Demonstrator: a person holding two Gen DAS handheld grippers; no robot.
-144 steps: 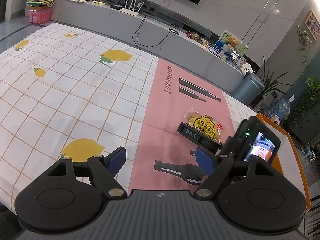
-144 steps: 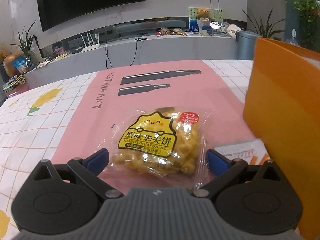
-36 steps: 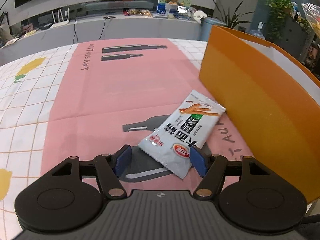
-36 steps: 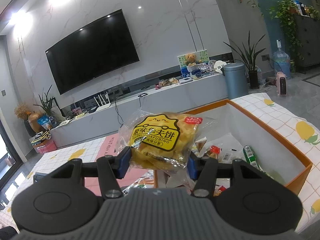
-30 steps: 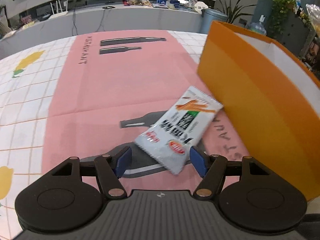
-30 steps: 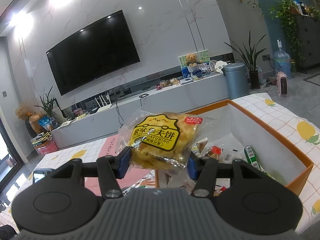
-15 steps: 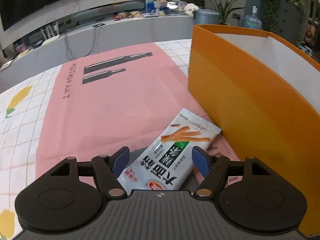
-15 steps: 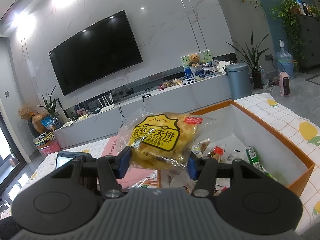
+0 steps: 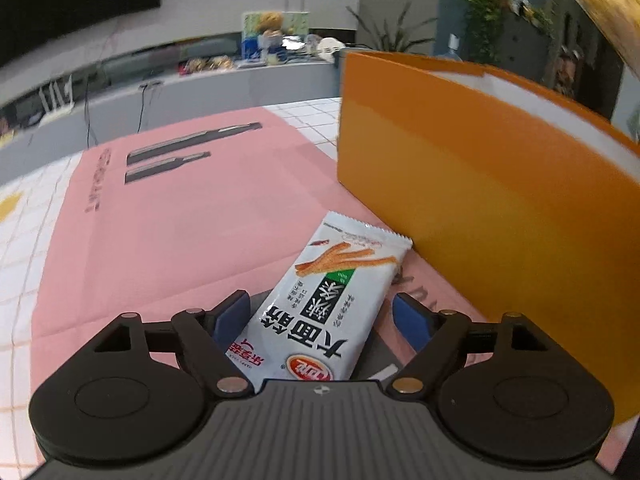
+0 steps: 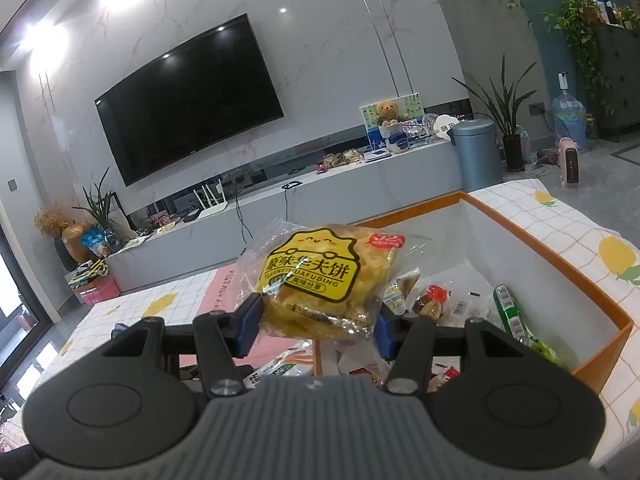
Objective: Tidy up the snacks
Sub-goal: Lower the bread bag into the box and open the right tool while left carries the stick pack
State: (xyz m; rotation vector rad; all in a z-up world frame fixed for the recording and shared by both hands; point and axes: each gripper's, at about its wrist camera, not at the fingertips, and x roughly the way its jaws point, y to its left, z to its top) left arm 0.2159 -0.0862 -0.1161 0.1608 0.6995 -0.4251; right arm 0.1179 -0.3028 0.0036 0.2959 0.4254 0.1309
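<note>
A white snack packet (image 9: 320,304) with orange sticks printed on it lies flat on the pink mat beside the orange box (image 9: 480,184). My left gripper (image 9: 322,318) sits low over it, jaws opening, the packet's near end between the blue pads with gaps on both sides. In the right wrist view my right gripper (image 10: 316,322) is shut on a yellow waffle bag (image 10: 320,280), held up in the air above the near left corner of the open orange box (image 10: 600,344), which holds several snacks (image 10: 436,300).
The pink mat (image 9: 180,232) lies on a white checked cloth with lemon prints (image 10: 592,240). The box wall stands close on the right of the left gripper. A grey TV bench (image 10: 320,200) runs behind the table, with a round bin (image 10: 476,152) at its end.
My left gripper moved forward and down over the white packet and its jaws widened. The right gripper kept still with the waffle bag.
</note>
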